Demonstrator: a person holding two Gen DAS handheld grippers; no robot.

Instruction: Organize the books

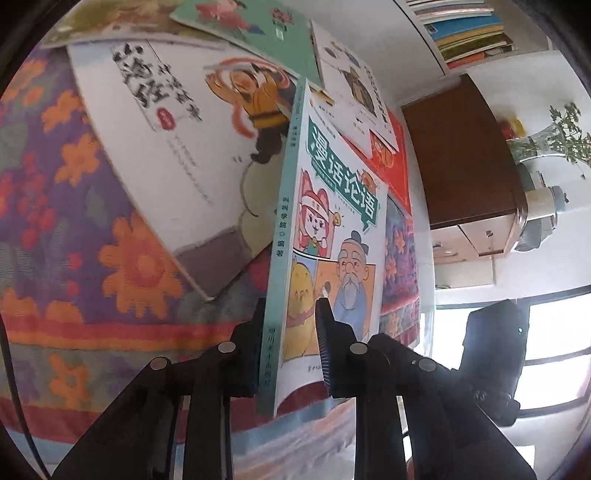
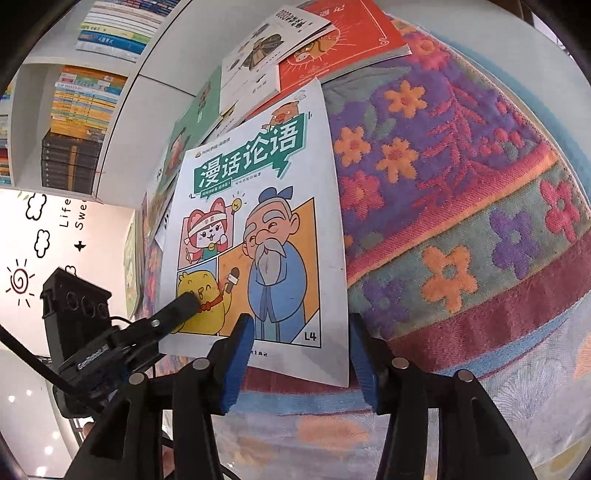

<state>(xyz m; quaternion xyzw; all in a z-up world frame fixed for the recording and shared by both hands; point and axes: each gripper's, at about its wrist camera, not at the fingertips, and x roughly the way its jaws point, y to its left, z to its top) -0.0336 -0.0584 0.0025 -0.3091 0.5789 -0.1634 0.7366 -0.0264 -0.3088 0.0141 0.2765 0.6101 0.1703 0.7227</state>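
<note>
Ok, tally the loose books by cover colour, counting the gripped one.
White: 3 (held book, large book, small book)
Green book: 1
Red book: 1
Olive book, partly cut off: 1
Total: 6

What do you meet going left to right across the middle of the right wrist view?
Bookshelf → left gripper pinching the comic book → floral cloth.

Left claw point(image 1: 290, 339) clamped; right claw point(image 2: 301, 354) agape
</note>
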